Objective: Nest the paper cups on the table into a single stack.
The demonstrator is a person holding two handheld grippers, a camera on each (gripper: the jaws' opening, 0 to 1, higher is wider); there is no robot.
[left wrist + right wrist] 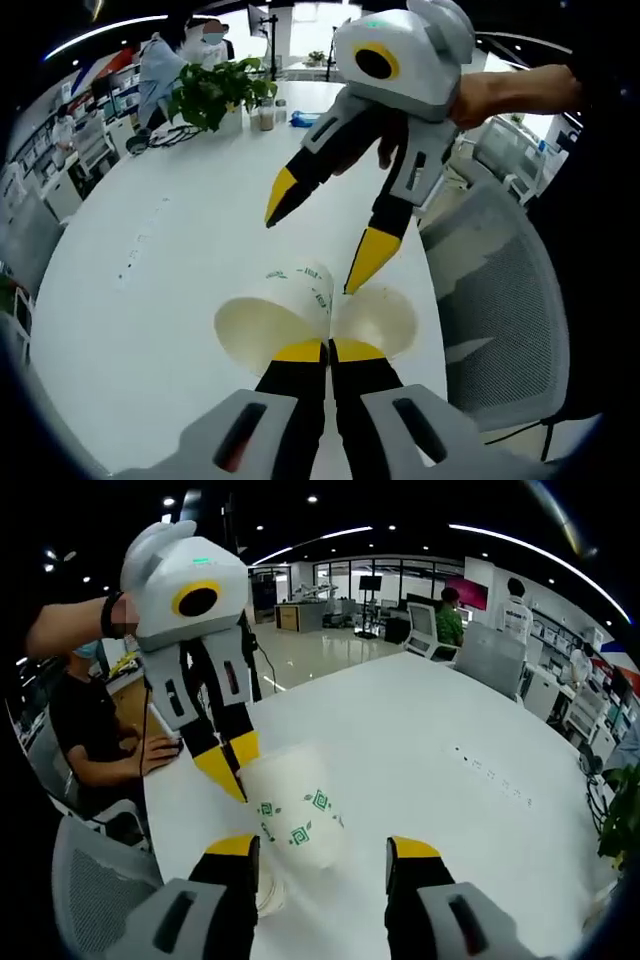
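Note:
A white paper cup (268, 325) with green print is tilted above the white table (150, 260), its mouth towards my left gripper (328, 350), which is shut on its rim. A second cup (380, 318) lies just to its right, touching it. My right gripper (325, 228) hangs open over both cups, held by a hand. In the right gripper view the printed cup (295, 815) lies between the open right gripper (323, 848) and the left gripper (232, 760), which pinches its upper left rim. The rim of another cup (268, 895) shows below it.
A potted plant (215, 90) and small items stand at the table's far end, with people behind. A grey mesh chair (500, 290) stands along the table's edge. A person (85, 730) sits by that edge, near another grey chair (95, 880).

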